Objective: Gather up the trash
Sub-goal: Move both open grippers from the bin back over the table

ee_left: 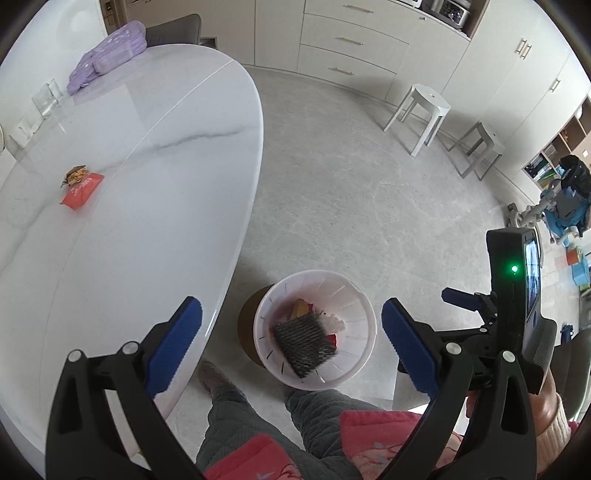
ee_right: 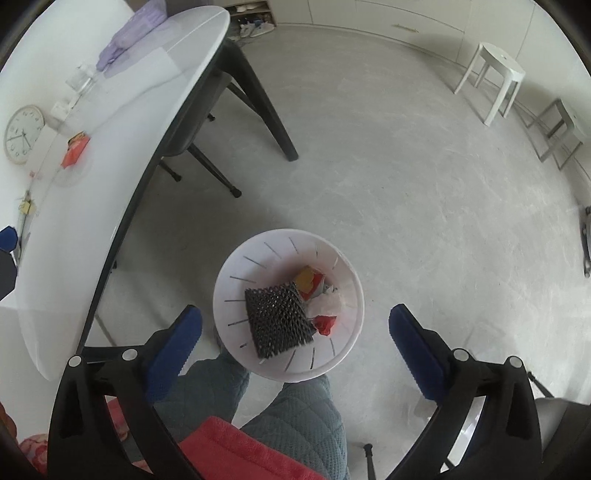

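Black mesh pad lies tilted in white bin, long axis diagonal; both grippers' fingers wide apart, empty.

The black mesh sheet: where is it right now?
The black mesh sheet lies inside the white slotted bin on the floor, left of the crumpled white paper, in both wrist views.

A home, by all signs: dining-kitchen room with cream cabinets and drawers along the far wall, marble-look oval table, white stool on grey floor, shoes on a low shelf, toys at right.
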